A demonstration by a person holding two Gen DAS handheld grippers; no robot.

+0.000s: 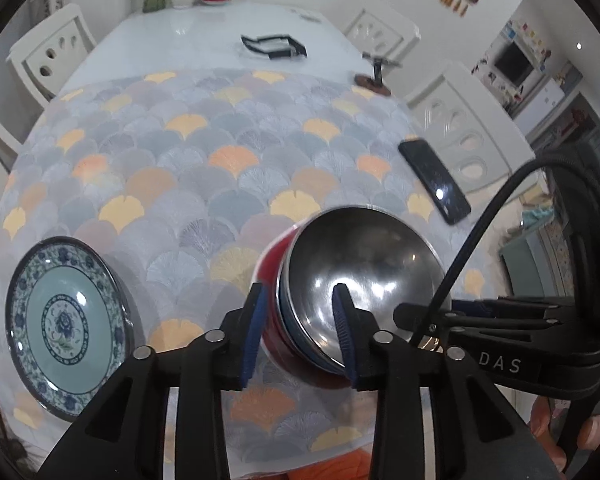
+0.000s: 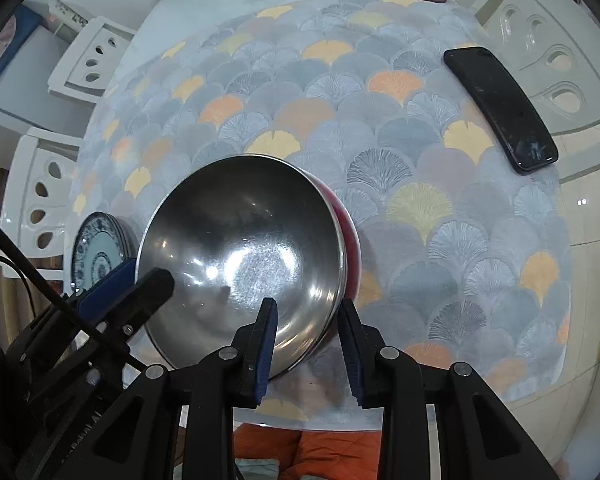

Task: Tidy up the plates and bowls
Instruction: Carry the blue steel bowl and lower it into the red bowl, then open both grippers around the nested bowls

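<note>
Steel-lined and red outside, the round metal bowl [image 2: 244, 256] sits nested on a stack of like bowls on the table's fan-patterned cloth [image 1: 188, 168], near the front edge and tipped a little off level. Your left tool [image 1: 300, 332] straddles its near-left rim: one blue pad stands outside the red wall, the other inside the basin, and the outer pad shows a gap from the wall, so that tool is open around the rim. Your right tool [image 2: 310, 344] straddles the opposite rim the same way, one pad inside, one outside; whether its pads press the wall you cannot tell from these views. Well to the left lies the round blue-and-white patterned plate with a pale green centre [image 1: 66, 328]. A black phone [image 2: 500, 108] rests on the cloth far to the right.
</note>
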